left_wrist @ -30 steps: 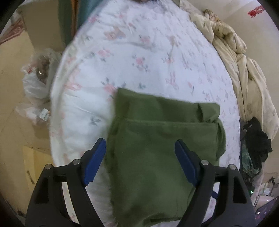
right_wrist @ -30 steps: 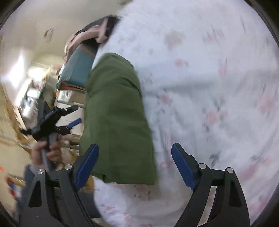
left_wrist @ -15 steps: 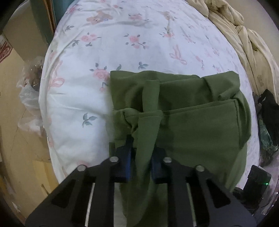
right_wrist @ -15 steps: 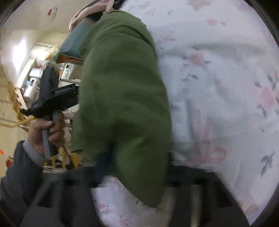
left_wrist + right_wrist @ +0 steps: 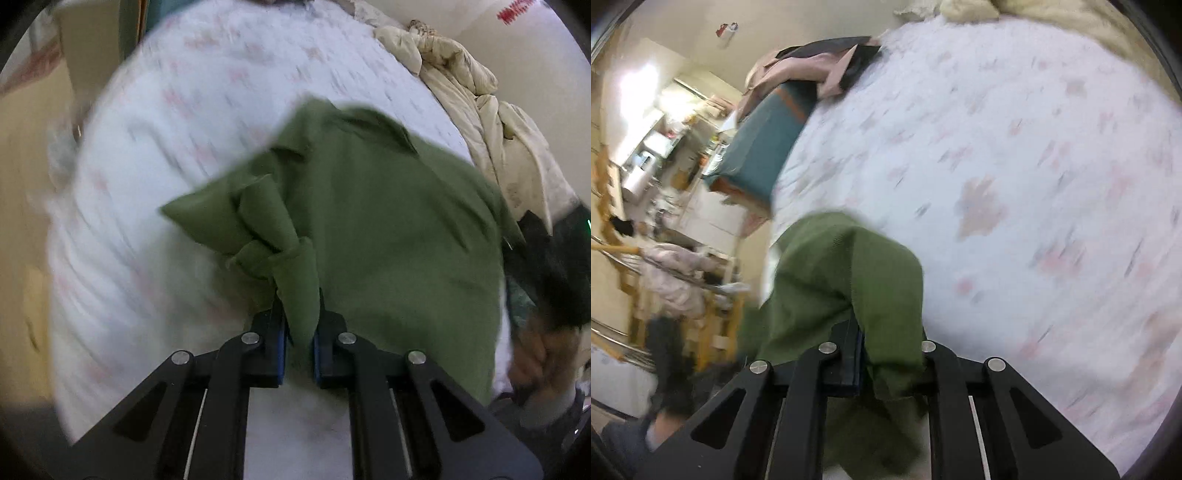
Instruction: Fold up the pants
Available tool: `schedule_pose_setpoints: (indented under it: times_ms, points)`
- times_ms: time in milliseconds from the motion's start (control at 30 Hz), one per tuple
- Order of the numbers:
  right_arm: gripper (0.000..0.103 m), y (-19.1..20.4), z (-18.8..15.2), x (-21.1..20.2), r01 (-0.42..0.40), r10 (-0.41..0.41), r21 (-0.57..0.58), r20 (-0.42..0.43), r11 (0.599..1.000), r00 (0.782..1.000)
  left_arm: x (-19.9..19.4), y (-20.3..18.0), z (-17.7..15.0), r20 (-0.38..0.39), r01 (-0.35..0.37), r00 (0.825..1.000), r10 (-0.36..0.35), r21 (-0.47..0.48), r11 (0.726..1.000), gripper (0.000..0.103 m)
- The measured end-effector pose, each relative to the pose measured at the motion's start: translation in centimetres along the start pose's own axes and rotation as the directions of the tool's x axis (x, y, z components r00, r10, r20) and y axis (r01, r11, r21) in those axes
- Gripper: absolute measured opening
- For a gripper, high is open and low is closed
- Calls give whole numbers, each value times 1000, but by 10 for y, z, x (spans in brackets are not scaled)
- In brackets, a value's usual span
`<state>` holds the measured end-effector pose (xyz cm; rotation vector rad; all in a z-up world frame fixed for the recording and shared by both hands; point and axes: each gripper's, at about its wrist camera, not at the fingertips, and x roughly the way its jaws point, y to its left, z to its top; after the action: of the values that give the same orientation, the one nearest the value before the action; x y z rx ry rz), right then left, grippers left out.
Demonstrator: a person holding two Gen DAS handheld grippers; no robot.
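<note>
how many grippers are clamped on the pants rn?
2. The left gripper is shut on a bunched fold at the near edge of the green pants. The right gripper is shut on another part of the same cloth, over the floral bedsheet.

Matt green cloth pants (image 5: 388, 229); floral cotton sheet (image 5: 1015, 166)

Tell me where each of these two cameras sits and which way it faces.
Left wrist: on the left hand-held gripper, looking along its fingers, shut on the green pants, across the floral bed sheet; the person's other hand shows at right.
Right wrist: on the right hand-held gripper, shut on the pants, facing the sheet and the room beyond.
Shared: pants and sheet.
</note>
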<state>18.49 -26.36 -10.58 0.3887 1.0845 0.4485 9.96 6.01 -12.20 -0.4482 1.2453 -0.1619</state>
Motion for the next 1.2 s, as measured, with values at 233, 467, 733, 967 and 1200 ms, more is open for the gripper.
schedule_pose_setpoints:
  times_ms: [233, 467, 733, 967, 1200]
  points:
    - [32, -58, -11, 4, 103, -98, 131, -42, 986, 994, 23, -13, -28, -92, -58, 994, 57, -2, 998, 43]
    - [75, -65, -51, -37, -1, -14, 301, 48, 954, 999, -43, -3, 16, 8, -162, 987, 162, 139, 977, 56]
    - [87, -78, -70, 2, -77, 86, 401, -5, 913, 996, 10, -8, 120, -13, -45, 999, 48, 176, 983, 93]
    - [92, -86, -69, 37, -68, 108, 385, -81, 920, 991, 84, -18, 124, -140, -21, 988, 66, 303, 953, 93]
    - [29, -47, -62, 60, -77, 104, 197, -127, 977, 986, 103, -16, 101, -194, 41, 980, 30, 353, 935, 25]
